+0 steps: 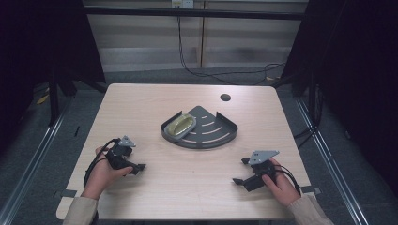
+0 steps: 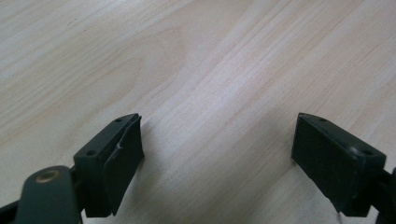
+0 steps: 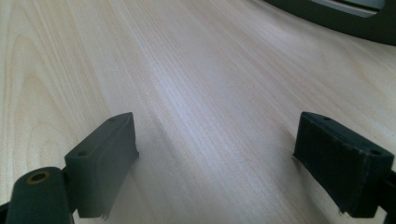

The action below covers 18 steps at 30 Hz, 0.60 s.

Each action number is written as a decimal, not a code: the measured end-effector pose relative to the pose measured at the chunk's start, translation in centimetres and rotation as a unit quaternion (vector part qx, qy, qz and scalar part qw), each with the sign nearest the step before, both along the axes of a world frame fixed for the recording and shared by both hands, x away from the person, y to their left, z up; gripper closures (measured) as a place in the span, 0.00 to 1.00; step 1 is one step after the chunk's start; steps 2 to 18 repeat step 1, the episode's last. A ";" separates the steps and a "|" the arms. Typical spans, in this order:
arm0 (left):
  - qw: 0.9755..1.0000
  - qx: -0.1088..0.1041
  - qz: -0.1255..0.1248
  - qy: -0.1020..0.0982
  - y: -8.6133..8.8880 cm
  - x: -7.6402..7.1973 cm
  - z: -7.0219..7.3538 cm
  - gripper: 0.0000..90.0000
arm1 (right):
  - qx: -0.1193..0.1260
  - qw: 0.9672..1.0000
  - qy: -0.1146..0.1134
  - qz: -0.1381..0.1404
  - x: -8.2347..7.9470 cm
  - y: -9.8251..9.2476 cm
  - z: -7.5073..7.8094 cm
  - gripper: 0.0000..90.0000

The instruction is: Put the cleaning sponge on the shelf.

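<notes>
My left tongs (image 1: 133, 165) lower left, right tongs (image 1: 240, 174) lower right, both wide apart, empty. Quarter-round dark tray (image 1: 220, 136) with yellowish soap dish (image 1: 182, 125) frame centre, above-between; distance about equal.

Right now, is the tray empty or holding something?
Holding something: a yellowish object lies in the left part of the dark tray. What it is cannot be told.

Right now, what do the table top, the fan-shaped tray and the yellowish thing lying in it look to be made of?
Table top: pale wood or wood-look laminate, matte; grain lines run across it in both gripper views. Fan-shaped tray: dark grey, likely painted metal or hard plastic, with thin walls and cut slots. Yellowish thing: dull olive-yellow inside a lighter oval rim, perhaps a sponge or soap in a dish; too small to tell.
</notes>
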<state>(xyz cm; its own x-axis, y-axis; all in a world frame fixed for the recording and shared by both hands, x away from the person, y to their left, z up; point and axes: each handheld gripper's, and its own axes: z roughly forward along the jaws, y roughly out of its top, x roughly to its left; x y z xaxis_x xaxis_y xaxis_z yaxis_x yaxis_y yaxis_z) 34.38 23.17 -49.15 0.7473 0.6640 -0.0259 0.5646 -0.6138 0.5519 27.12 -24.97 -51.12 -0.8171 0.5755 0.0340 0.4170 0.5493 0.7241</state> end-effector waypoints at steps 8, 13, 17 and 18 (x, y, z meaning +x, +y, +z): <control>1.000 0.000 -0.001 0.000 0.0 0.0 0.0 0.18 | 0.000 1.000 0.000 0.000 0.0 0.0 0.0 0.14; 1.000 0.000 -0.001 0.000 0.0 0.0 0.0 0.18 | 0.000 1.000 0.000 0.000 0.0 0.0 0.0 0.14; 1.000 0.000 -0.001 0.000 0.0 0.0 0.0 0.18 | 0.000 1.000 0.000 0.000 0.0 0.0 0.0 0.14; 1.000 0.000 -0.001 0.000 0.0 0.0 0.0 0.18 | 0.000 1.000 0.000 0.000 0.0 0.0 0.0 0.14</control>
